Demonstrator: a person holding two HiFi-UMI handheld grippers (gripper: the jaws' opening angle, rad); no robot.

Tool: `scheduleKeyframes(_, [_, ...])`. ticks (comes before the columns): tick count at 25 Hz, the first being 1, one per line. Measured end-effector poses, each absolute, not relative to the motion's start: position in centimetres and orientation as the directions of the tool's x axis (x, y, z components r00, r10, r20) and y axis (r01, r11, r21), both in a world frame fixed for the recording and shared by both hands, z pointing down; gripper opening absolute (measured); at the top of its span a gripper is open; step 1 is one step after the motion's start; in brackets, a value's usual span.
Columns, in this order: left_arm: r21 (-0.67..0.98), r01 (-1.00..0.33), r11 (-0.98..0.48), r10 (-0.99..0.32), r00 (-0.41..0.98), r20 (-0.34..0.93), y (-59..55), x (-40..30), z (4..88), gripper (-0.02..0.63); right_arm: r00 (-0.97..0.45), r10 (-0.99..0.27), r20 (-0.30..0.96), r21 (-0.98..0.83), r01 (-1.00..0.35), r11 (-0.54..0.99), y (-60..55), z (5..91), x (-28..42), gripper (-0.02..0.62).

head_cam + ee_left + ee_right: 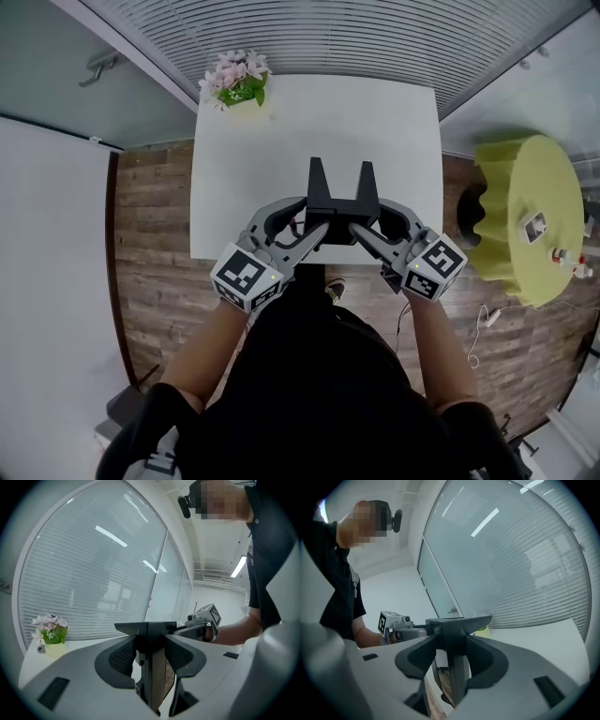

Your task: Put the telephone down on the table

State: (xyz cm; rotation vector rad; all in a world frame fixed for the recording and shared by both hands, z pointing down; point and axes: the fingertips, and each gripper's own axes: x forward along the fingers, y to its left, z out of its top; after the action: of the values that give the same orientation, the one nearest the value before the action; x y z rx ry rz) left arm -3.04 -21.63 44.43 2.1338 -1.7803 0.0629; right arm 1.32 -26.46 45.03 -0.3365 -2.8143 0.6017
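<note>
The telephone [341, 201] is a black piece with two upright prongs, held just above the near edge of the white table [281, 141]. My left gripper [314, 217] is shut on its left end and my right gripper [372, 220] on its right end. In the left gripper view the telephone [149, 629] stands as a dark slab squeezed between the pads [123, 657]. The right gripper view shows the same from the other side, with the telephone [457, 624] clamped between the pads [483, 659]. Its underside is hidden.
A pot of pink flowers [239, 84] stands at the table's far left corner. A yellow-green round table [525, 216] with small items is to the right. Wooden floor surrounds the table, and glass walls with blinds lie beyond it.
</note>
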Motion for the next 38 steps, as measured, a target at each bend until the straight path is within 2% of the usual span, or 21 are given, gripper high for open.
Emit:
scheduleKeyframes(12, [0.398,-0.913,-0.093,-0.908,0.242,0.343,-25.4,-8.7,50.9,0.195,-0.901,0.308,0.305,-0.559,0.093,0.824,-30.3,51.4,-4.3,0.212])
scheduleKeyframes(24, [0.464,-0.882,-0.084,-0.858,0.301,0.417,-27.9,-12.1,56.7,0.195,-0.845,0.342,0.411,-0.623,0.014,0.782,-32.5,57.2,-7.7,0.212])
scheduleKeyframes(38, [0.541,-0.841,-0.006,-0.829,0.307,0.468,-31.6,-14.6,62.4,0.195,-0.797,0.403,0.450,-0.698,-0.033,0.715,-36.1,63.0,-10.2,0.212])
